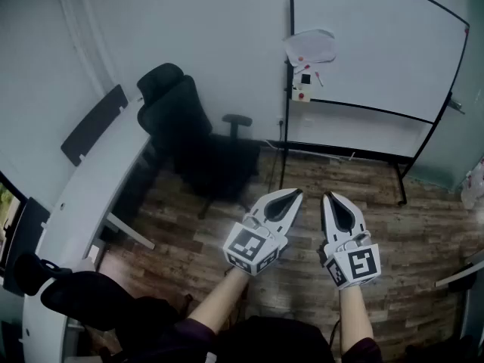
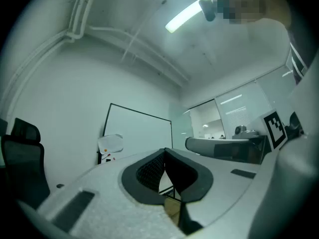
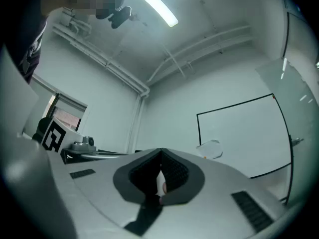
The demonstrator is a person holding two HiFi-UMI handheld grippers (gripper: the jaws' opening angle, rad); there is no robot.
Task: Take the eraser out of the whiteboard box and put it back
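Left hand-held gripper [image 1: 291,194]: jaws fully together, tips meeting; nothing between the pads. Held out over the wooden floor [image 1: 423,233], tips directed toward the whiteboard stand.
Right hand-held gripper [image 1: 330,197]: jaws together, tips meeting; nothing gripped. Positioned just beside the left unit, not touching it, at about the same height in the head view.
Marker cubes: one at the rear of each hand-held gripper, facing the head camera.
Forearms: both bare and extended forward from the bottom edge of the head view.
Whiteboard [image 1: 378,51]: upright on a black-framed stand at the upper right, well apart from both hand-held grippers. Its writing surface is blank.
Whiteboard box [image 1: 302,91]: small white box fixed at the left edge of the whiteboard, at its lower corner. It shows red spots on its face.
Eraser: too small to identify with certainty. A small dark block [image 1: 305,79] sits at the top of the whiteboard box.
White sheet [image 1: 310,48]: crumpled, attached to the left edge of the whiteboard, directly above the box.
Office chair [image 1: 189,131]: black, standing on the floor between the table and the whiteboard stand.
Table [image 1: 91,195]: white, curved, along the left side of the head view.
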